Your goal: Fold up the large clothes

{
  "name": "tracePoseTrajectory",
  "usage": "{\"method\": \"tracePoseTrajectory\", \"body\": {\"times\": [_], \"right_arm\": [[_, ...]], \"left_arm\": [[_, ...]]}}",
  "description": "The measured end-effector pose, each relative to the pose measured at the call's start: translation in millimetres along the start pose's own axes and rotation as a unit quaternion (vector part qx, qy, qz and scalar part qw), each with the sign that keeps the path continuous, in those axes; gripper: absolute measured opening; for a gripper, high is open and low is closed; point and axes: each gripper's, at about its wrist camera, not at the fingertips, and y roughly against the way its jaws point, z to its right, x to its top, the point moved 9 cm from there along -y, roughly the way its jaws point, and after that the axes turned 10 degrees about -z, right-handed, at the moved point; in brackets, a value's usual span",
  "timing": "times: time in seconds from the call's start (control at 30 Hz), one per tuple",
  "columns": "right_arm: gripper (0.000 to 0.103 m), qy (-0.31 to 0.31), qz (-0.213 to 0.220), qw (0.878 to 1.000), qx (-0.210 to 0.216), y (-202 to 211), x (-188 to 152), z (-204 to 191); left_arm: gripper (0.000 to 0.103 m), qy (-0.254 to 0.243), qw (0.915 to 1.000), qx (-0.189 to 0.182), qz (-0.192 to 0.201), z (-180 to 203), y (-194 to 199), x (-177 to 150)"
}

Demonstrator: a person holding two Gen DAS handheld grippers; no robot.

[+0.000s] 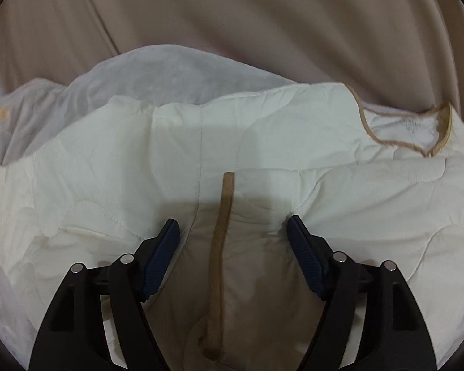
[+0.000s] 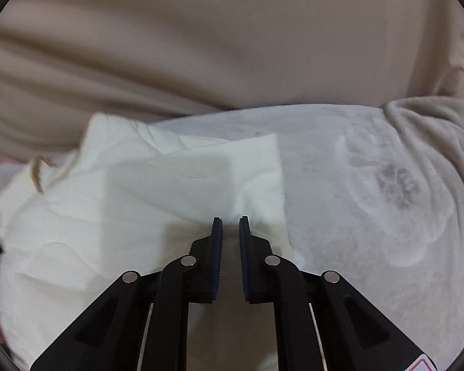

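Note:
A cream quilted garment [image 1: 263,142] with tan trim lies bunched on a pale fleece blanket [image 1: 157,74]. Its tan-edged neckline [image 1: 417,136] shows at the right. My left gripper [image 1: 233,227] is open, its fingers either side of a tan trim strip [image 1: 222,235] on the garment, holding nothing. In the right wrist view the garment [image 2: 139,191] fills the left and middle. My right gripper [image 2: 230,221] is nearly closed, with a narrow gap between the pads, and a fold of the cream cloth near the garment's right edge sits in that gap.
The fleece blanket [image 2: 371,185] with a faint paw print spreads to the right. A beige sheet or cushion [image 2: 232,46] rises behind everything in both views. A beige fleece fold [image 2: 442,130] lies at the far right.

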Motion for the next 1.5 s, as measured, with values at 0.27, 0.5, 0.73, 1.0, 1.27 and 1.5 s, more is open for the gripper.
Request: {"method": "tracePoseTrajectory", "body": {"times": [0.27, 0.5, 0.73, 1.0, 1.27, 1.5], "right_arm": [[0.009, 0.038, -0.042, 0.998, 0.035, 0.4, -56.9, 8.1], [0.015, 0.040, -0.019, 0.998, 0.051, 65.1, -72.5, 5.8], [0.017, 0.109, -0.045, 0.991, 0.070, 107.9, -165.0, -5.0], [0.022, 0.134, -0.048, 0.988, 0.053, 106.9, -210.7, -16.3], [0.029, 0.114, -0.045, 0.991, 0.060, 104.7, -212.7, -10.2], [0.031, 0.113, -0.046, 0.991, 0.057, 103.6, -213.1, -9.1]], "left_arm": [[0.072, 0.002, 0.9999, 0.001, 0.011, -0.6, 6.8, -4.5], [0.082, 0.016, 0.9995, -0.018, 0.019, -47.6, 58.6, -37.4], [0.086, 0.130, 0.9912, 0.027, 0.004, -210.0, 94.9, -89.5], [0.086, 0.289, 0.9532, 0.088, -0.006, -391.0, 96.6, -112.5], [0.071, 0.351, 0.9325, 0.085, 0.009, -449.5, 83.7, -89.6], [0.000, 0.303, 0.9516, 0.042, 0.032, -402.2, 104.2, -50.9]]}}
